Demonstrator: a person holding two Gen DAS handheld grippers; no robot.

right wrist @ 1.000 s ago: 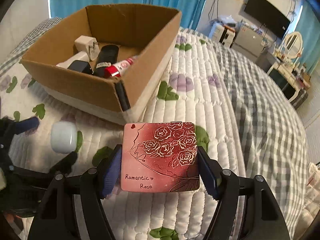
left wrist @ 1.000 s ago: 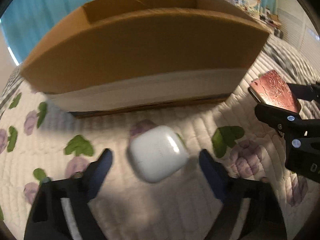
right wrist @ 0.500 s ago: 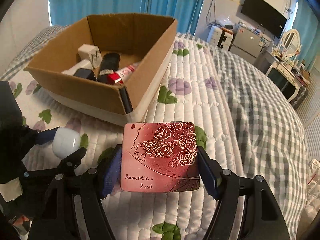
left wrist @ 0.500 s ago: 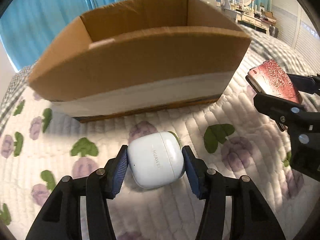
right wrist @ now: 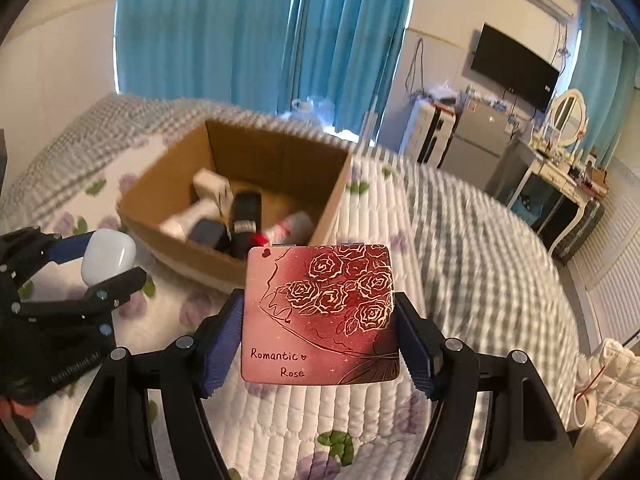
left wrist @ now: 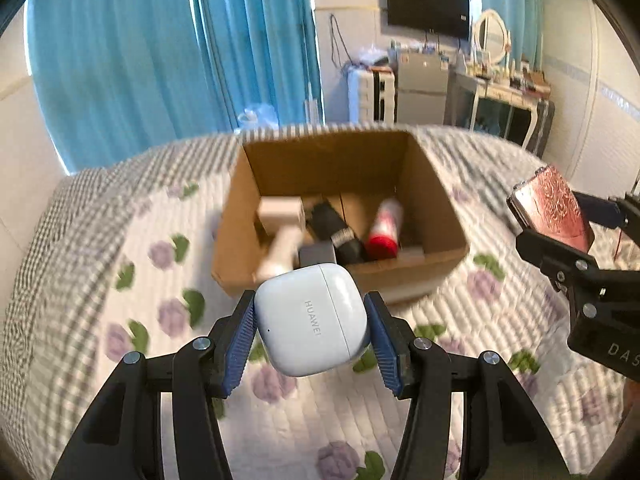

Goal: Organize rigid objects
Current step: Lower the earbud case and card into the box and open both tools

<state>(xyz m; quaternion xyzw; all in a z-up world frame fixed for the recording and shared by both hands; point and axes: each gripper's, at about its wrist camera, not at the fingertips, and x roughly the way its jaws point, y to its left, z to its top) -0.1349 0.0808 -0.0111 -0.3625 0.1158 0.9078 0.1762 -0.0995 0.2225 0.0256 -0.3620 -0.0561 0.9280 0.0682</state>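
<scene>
My left gripper [left wrist: 310, 334] is shut on a white HUAWEI earbud case [left wrist: 312, 318] and holds it in the air, in front of and above an open cardboard box [left wrist: 434, 200] on the bed. My right gripper [right wrist: 320, 332] is shut on a flat red case with gold roses, marked "Romantic Rose" [right wrist: 320, 314], held above the quilt to the right of the box [right wrist: 336, 196]. The red case [left wrist: 554, 210] shows at the right of the left wrist view. The earbud case [right wrist: 108, 254] shows at the left of the right wrist view.
The box holds a white charger [left wrist: 280, 212], a black item [left wrist: 334, 228], a red and white tube [left wrist: 384, 228] and other small things. The bed has a floral white quilt [left wrist: 460, 400] and a grey checked cover [right wrist: 480, 240]. Furniture stands by the far wall.
My left gripper closed on the earbud case on the quilt and lifted it well above the bed. My right gripper also rose with the red case; the box now looks lower and farther.
</scene>
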